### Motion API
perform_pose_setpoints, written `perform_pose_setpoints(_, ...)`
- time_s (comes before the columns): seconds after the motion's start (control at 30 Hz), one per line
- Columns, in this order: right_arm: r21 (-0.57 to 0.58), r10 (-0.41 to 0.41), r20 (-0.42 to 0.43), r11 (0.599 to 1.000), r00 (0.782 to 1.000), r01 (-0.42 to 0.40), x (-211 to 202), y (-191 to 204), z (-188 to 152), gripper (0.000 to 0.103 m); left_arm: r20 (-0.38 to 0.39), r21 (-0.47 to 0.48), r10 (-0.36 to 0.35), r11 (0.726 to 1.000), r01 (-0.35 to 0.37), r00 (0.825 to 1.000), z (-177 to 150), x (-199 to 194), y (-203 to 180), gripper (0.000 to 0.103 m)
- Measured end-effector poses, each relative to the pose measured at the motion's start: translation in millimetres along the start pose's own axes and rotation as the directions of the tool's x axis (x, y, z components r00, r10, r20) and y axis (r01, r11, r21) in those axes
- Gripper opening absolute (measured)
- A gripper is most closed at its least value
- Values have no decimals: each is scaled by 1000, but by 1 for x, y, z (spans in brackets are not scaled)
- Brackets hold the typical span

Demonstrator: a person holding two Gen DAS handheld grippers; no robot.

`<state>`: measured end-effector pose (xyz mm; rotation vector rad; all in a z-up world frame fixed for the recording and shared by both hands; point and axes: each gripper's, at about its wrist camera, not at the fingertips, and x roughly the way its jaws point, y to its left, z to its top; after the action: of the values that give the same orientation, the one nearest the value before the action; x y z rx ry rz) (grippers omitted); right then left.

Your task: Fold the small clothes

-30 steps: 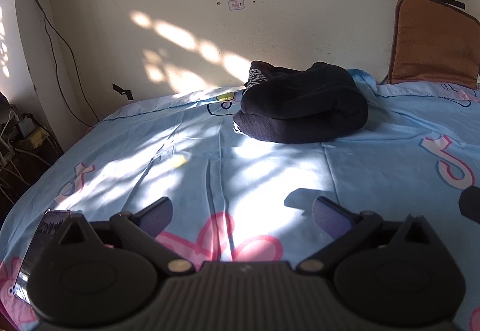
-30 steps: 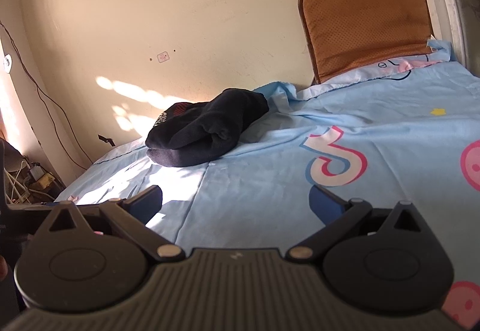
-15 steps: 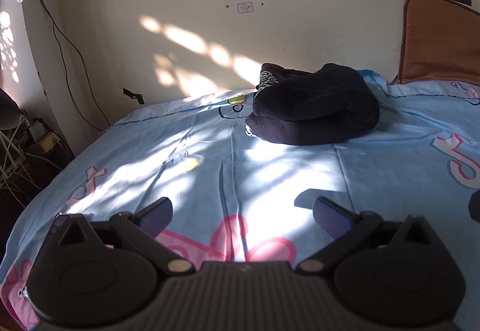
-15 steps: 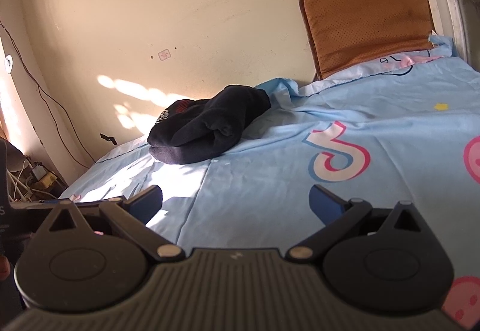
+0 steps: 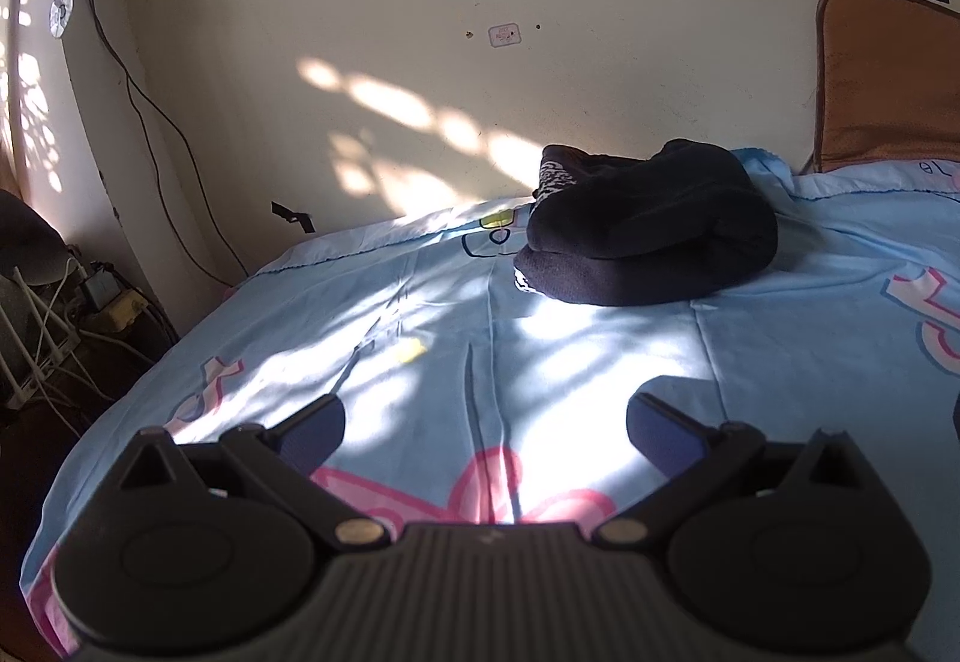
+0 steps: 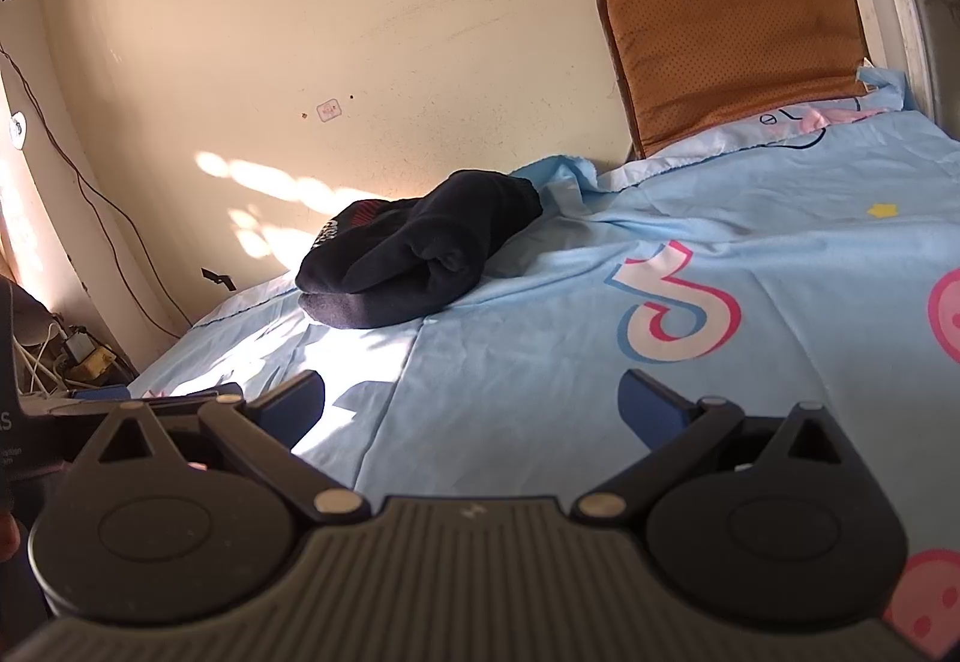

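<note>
A folded black garment (image 5: 651,236) lies on the light blue bedsheet (image 5: 420,314) near the wall; it also shows in the right wrist view (image 6: 414,260). My left gripper (image 5: 485,425) is open and empty, low over the sheet, well short of the garment. My right gripper (image 6: 471,401) is open and empty, also over the sheet, with the garment ahead and to its left.
A brown cushion (image 6: 732,44) leans against the wall at the bed's head. Cables and a power strip (image 5: 102,296) lie on the floor left of the bed. The left gripper's body (image 6: 120,398) shows at the left of the right wrist view.
Both grippers have drawn back slightly and turned a little left; the garment sits further right in the left view. Both stay open.
</note>
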<state>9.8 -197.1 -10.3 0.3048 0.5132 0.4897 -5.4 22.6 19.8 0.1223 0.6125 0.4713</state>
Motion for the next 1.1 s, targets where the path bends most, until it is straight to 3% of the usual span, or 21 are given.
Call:
perform_pose_setpoints(0.73,5,2,3,1000,1000,-2,-2,0,-1,103,-2,32,-17,999,17,1000,-1,-2,-6,103)
perform_pose_setpoints(1.1,15,6,-12,1000,1000,-5,0,-1,-3,103,-47,36,-23,999,25,999,-12,5,-4,103)
